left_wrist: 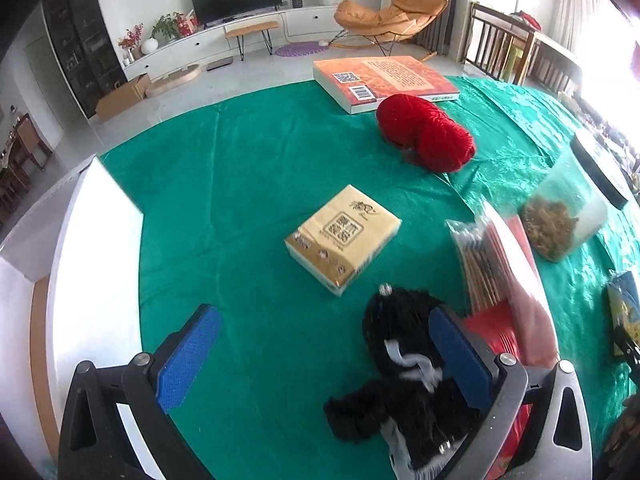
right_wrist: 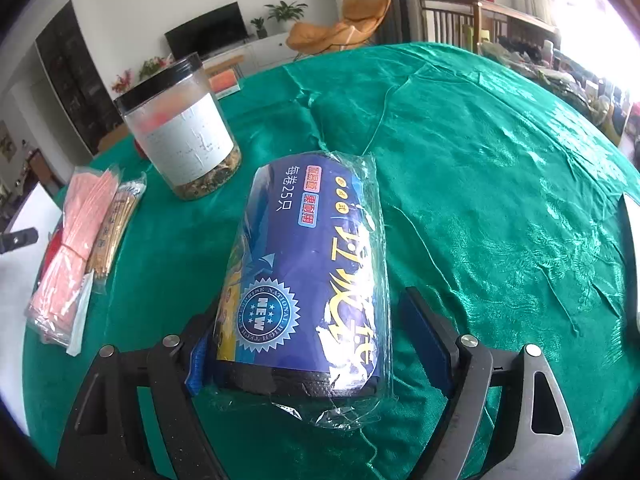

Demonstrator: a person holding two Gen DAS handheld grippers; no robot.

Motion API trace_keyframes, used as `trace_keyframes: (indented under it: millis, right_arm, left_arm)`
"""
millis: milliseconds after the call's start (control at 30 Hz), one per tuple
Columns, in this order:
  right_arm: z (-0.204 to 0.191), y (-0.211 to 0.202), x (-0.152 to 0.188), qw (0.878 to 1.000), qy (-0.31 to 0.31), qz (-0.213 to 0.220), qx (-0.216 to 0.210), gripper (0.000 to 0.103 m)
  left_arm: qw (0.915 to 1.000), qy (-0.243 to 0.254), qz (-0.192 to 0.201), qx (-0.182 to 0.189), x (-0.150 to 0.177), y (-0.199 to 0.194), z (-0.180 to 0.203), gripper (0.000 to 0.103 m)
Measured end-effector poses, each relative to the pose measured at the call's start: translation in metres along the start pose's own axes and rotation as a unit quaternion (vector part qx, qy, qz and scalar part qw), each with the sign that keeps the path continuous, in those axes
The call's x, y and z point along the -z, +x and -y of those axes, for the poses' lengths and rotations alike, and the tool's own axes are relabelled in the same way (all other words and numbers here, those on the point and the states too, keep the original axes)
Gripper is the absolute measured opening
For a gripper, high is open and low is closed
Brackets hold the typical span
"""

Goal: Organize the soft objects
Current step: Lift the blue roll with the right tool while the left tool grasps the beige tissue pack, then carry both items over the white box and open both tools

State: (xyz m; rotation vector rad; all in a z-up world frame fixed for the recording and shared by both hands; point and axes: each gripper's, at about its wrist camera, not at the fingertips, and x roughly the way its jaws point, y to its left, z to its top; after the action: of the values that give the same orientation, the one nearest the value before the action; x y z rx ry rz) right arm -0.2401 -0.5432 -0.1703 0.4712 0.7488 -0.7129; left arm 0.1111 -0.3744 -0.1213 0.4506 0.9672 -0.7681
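In the left wrist view my left gripper point(left_wrist: 320, 344) is open above the green tablecloth point(left_wrist: 240, 168). A black fuzzy cloth item point(left_wrist: 404, 364) with grey trim lies against its right finger point(left_wrist: 460, 356), not clamped. A yellow tissue pack point(left_wrist: 342, 238) lies ahead, and red yarn point(left_wrist: 428, 132) farther back. In the right wrist view my right gripper point(right_wrist: 316, 340) straddles a blue plastic-wrapped roll of bags point(right_wrist: 308, 276) lying on the cloth; the left pad touches it, the right finger point(right_wrist: 428, 344) stands apart from it.
An orange book point(left_wrist: 384, 80) lies at the far table edge. A clear jar with a black lid point(right_wrist: 180, 128), a pack of wooden sticks point(right_wrist: 118, 228) and a pink packet point(right_wrist: 72, 248) lie between the grippers. A white box point(left_wrist: 92, 264) stands at left.
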Motion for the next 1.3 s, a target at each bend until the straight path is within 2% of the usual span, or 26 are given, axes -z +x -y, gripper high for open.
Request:
trace_keyframes:
  millis: [133, 267, 300, 333, 400, 433, 467, 600, 700, 800, 933, 1000, 1100, 1200, 1300]
  right_arm:
    - [0.001, -0.001, 0.000, 1.000, 0.003, 0.001, -0.002, 0.084]
    - [0.001, -0.001, 0.000, 1.000, 0.002, 0.000, 0.001, 0.084]
    - [0.001, -0.001, 0.000, 1.000, 0.002, 0.001, 0.002, 0.084]
    - [0.002, -0.001, 0.000, 1.000, 0.004, 0.001, 0.000, 0.084]
    - [0.006, -0.003, -0.001, 1.000, 0.017, 0.005, -0.012, 0.083]
    - [0.008, -0.004, -0.001, 1.000, 0.024, 0.007, -0.018, 0.078]
    - [0.009, -0.006, -0.001, 0.999, 0.028, 0.009, -0.034, 0.062]
    - [0.003, -0.010, 0.003, 0.999, 0.027, 0.012, -0.037, 0.061]
    - [-0.002, -0.023, 0.003, 0.997, 0.037, 0.024, -0.066, 0.061]
    - [-0.026, -0.051, -0.001, 0.995, 0.003, 0.057, -0.080, 0.061]
    - [-0.084, -0.090, -0.007, 0.988, -0.055, 0.079, -0.123, 0.061]
    - [-0.126, -0.107, -0.008, 0.979, -0.097, 0.084, -0.157, 0.061]
    - [-0.201, -0.135, -0.008, 0.958, -0.163, 0.089, -0.221, 0.061]
    - [-0.281, -0.158, -0.005, 0.926, -0.218, 0.080, -0.296, 0.061]
    - [-0.357, -0.172, 0.004, 0.892, -0.252, 0.048, -0.371, 0.061]
  left_arm:
    - [0.9977, 0.055, -0.019, -0.035, -0.023, 0.036, 0.011, 0.103]
    - [0.9977, 0.047, -0.029, -0.039, -0.033, 0.068, 0.009, 0.103]
    - [0.9980, 0.045, -0.026, -0.036, -0.034, 0.071, 0.008, 0.099]
    - [0.9987, 0.039, -0.018, -0.026, -0.034, 0.072, 0.007, 0.072]
    - [0.9997, 0.009, -0.009, -0.019, -0.036, 0.069, -0.002, 0.069]
    - [0.9998, -0.004, 0.005, -0.017, -0.036, 0.063, -0.006, 0.069]
    - [0.9997, -0.015, 0.017, -0.013, -0.035, 0.054, -0.011, 0.068]
    - [0.9960, -0.062, 0.056, 0.030, -0.023, 0.000, -0.037, 0.068]
    - [0.9909, -0.089, 0.083, 0.058, -0.003, -0.056, -0.065, 0.068]
    - [0.9869, -0.104, 0.110, 0.056, 0.025, -0.114, -0.096, 0.068]
    - [0.9838, -0.125, 0.127, 0.022, 0.077, -0.176, -0.146, 0.068]
    - [0.9824, -0.137, 0.127, -0.008, 0.105, -0.199, -0.172, 0.068]
    - [0.9789, -0.155, 0.118, -0.061, 0.148, -0.222, -0.207, 0.068]
    - [0.9724, -0.192, 0.103, -0.084, 0.195, -0.236, -0.239, 0.068]
    - [0.9633, -0.229, 0.086, -0.110, 0.239, -0.241, -0.264, 0.068]
